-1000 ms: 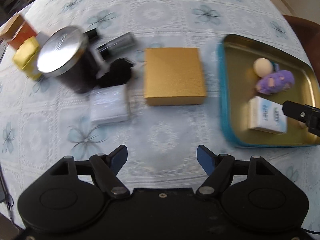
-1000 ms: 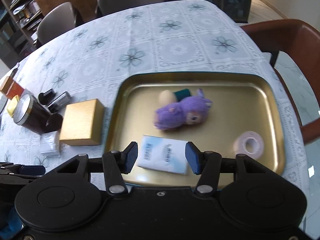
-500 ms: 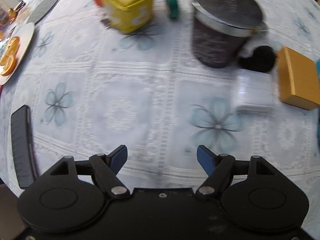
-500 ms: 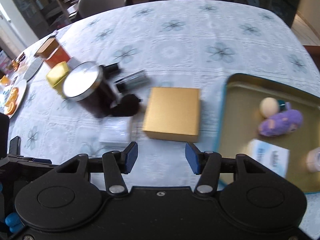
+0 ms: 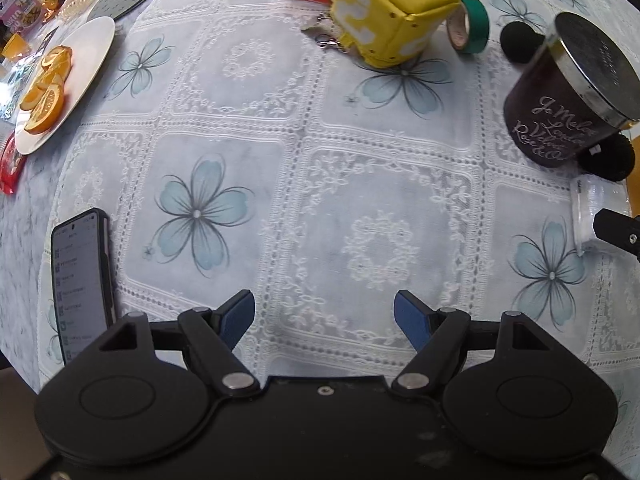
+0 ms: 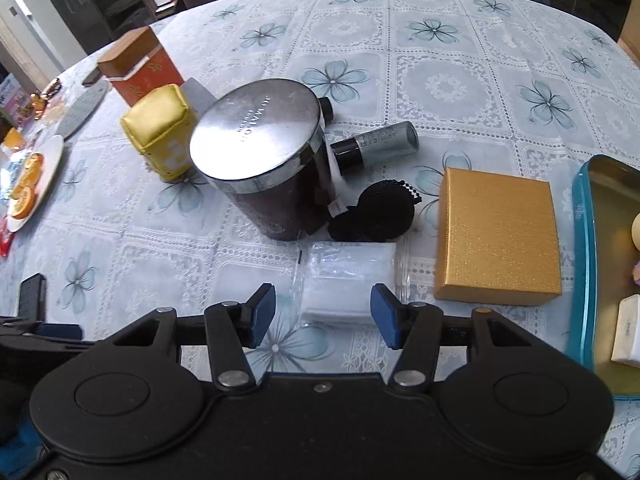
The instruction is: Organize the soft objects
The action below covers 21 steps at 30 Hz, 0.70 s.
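A soft yellow cube (image 5: 390, 8) with white marks sits on the tablecloth far ahead of my left gripper (image 5: 324, 318), which is open and empty. It also shows in the right wrist view (image 6: 160, 136). A clear-wrapped white pack (image 6: 348, 280) lies just ahead of my right gripper (image 6: 323, 317), which is open and empty. A black fluffy puff (image 6: 376, 212) lies beyond the pack. The teal-rimmed gold tray (image 6: 582, 264) at the right edge holds a white tissue pack (image 6: 628, 332).
A dark candle jar with a silver lid (image 6: 264, 152), a gold box (image 6: 496, 236), a silver tube (image 6: 376, 146), an orange tin (image 6: 140, 66), a tape roll (image 5: 468, 26), a phone (image 5: 82, 280) and a plate of orange slices (image 5: 56, 84) stand on the table.
Both grippers have swung left, away from the tray. The left view now faces the yellow cube and plate. The right view now faces the jar, the puff and the wrapped pack.
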### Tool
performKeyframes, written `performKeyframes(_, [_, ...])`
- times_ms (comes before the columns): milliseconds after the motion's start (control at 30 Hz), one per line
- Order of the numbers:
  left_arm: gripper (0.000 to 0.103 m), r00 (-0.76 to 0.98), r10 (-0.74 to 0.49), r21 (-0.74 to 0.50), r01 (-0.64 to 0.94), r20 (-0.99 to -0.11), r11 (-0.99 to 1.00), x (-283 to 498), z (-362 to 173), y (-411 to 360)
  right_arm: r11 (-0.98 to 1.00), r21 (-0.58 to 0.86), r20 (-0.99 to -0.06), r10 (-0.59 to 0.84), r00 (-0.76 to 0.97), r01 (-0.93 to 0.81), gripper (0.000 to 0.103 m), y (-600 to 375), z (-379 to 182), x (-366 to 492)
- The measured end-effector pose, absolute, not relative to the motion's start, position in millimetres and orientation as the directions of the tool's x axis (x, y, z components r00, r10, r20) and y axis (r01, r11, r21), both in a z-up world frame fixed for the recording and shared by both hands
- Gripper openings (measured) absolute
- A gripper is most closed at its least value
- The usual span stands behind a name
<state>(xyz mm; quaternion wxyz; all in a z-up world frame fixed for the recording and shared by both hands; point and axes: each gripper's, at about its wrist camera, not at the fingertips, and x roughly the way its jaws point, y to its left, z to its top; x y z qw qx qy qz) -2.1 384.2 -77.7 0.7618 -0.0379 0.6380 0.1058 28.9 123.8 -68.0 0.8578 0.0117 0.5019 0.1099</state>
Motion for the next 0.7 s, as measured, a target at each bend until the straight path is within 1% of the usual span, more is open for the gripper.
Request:
performKeyframes(100, [0.075,0.164,0.107,0.070,-0.214,-0.981,0.974,-3,-76,390,0.983,0.094,-0.867,0.159,0.473,-0.158,0.053,128,-75,34])
performKeyframes(200, [0.075,0.165,0.100,0.065,-0.206,-0.981,0.976,1,-77,396,0.987,0.064,-0.870,0.126,0.476,-0.145,0.058,129,-79,36])
performKeyframes(267, [0.075,0.167,0.096,0.062,-0.197,-0.981,0.978,3,-78,396,0.989,0.046,-0.869,0.108,0.484,-0.138,0.059,129,-81,37])
performKeyframes(500, [0.075,0.173,0.086,0.057,-0.170,-0.981,0.984,10,-76,386,0.992,0.046,-0.871,0.098,0.482,-0.119,0.062,130,-85,40])
performKeyframes(567, [0.075,0.172,0.089,0.060,-0.166,-0.981,0.984,10,-76,384,0.991,0.032,-0.869,0.092,0.486,-0.130,0.065,133,-87,41])
performKeyframes(600, [0.075,0.171,0.091,0.063,-0.165,-0.981,0.984,10,-75,383,0.990,0.030,-0.868,0.094,0.488,-0.137,0.069,134,-87,41])
performKeyframes(700, [0.075,0.170,0.095,0.068,-0.161,-0.981,0.985,9,-74,379,0.988,0.000,-0.870,0.075,0.488,-0.152,0.070,139,-92,41])
